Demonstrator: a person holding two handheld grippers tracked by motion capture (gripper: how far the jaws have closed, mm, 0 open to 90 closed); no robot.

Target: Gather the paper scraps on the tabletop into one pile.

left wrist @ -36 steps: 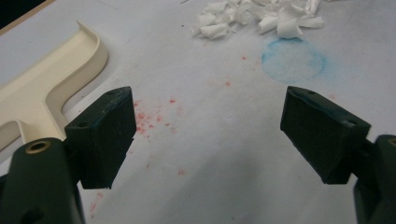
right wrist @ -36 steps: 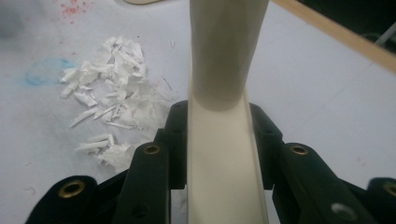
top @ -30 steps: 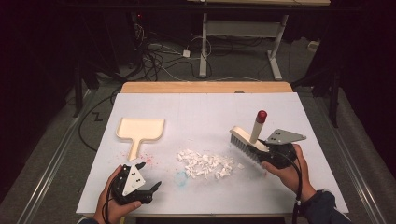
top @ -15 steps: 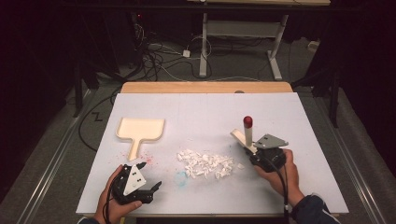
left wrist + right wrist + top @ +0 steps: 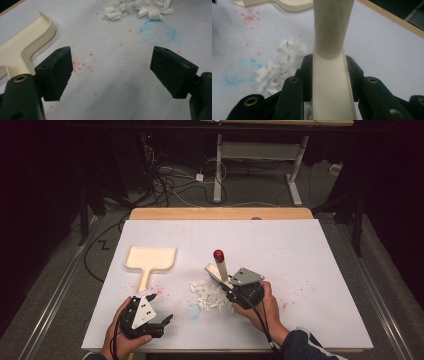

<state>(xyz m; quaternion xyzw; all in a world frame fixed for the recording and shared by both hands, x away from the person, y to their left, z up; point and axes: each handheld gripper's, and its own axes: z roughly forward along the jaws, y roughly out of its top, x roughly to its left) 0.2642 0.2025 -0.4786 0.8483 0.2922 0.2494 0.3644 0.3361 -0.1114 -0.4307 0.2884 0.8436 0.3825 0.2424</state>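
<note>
A cream brush with a red-tipped handle stands tilted on the white board, its head against a pile of white paper scraps. My right gripper is shut on the brush, and the scraps lie just to its left. A cream dustpan lies flat at the left of the board, mouth facing away. My left gripper rests near the front edge, jaws wide open with nothing between them. In the left gripper view the dustpan lies at left and the scraps ahead.
A round blue stain marks the board beside the scraps, with red specks near the dustpan's handle. A wooden table edge runs behind the board. Cables and a desk frame stand on the dark floor beyond.
My right gripper has carried the brush leftward from the right side of the scraps up against them, and the pile has shifted left. The left gripper and dustpan have stayed put.
</note>
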